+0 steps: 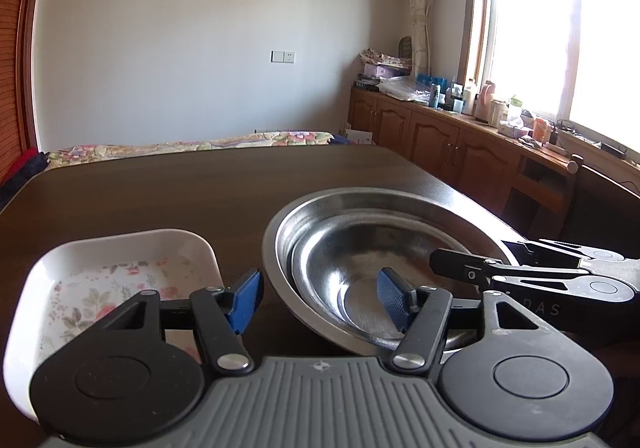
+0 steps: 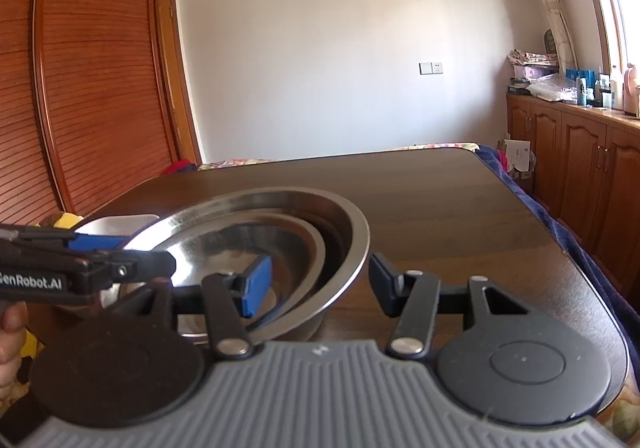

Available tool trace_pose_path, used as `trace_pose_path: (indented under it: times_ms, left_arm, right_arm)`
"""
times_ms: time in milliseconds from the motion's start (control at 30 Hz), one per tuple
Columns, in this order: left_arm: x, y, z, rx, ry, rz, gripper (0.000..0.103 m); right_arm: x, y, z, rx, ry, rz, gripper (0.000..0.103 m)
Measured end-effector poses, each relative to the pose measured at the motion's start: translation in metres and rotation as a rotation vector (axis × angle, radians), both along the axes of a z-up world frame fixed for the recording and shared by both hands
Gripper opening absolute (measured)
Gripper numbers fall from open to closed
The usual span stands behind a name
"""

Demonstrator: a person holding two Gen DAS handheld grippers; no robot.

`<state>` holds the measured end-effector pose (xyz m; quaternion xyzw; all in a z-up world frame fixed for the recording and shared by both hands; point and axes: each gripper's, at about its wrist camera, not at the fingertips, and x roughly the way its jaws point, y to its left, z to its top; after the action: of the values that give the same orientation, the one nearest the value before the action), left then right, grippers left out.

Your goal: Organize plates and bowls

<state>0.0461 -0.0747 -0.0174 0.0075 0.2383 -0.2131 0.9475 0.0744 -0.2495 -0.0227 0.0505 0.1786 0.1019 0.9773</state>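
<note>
small bowl (image 1: 360, 272) in large bowl (image 1: 320, 208) | tray (image 1: 120, 248) left, on table (image 1: 200, 184)

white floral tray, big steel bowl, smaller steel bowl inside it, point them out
white floral tray (image 1: 120, 280), left wrist view, on its flowered floor
big steel bowl (image 1: 400, 198), left wrist view, on its far rim
smaller steel bowl (image 1: 360, 248), left wrist view, on its inner wall

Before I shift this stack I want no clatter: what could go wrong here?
The inner steel bowl sits off-centre and tilted in the large steel bowl; lifting could make it slide. The right gripper straddles the large bowl's rim, open, so nothing is secured. The floral dish beside the left gripper could be knocked.
</note>
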Motion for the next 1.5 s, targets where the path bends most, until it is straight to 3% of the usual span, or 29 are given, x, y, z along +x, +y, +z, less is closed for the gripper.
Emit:
trace_pose_path:
  times_ms: [667, 933, 1500]
  left_arm:
    - [0.001, -0.004, -0.008, -0.013, 0.013, -0.008, 0.060]
    - [0.000, 0.002, -0.006, -0.026, 0.021, -0.002, 0.044]
    - [-0.009, 0.026, 0.024, -0.040, -0.062, 0.006, 0.043]
  right_arm:
    - [-0.005, 0.006, -0.002, -0.013, -0.041, 0.003, 0.055]
    - [-0.009, 0.007, -0.002, -0.010, -0.049, -0.023, 0.053]
    - [-0.007, 0.016, 0.021, -0.012, -0.106, 0.001, 0.050]
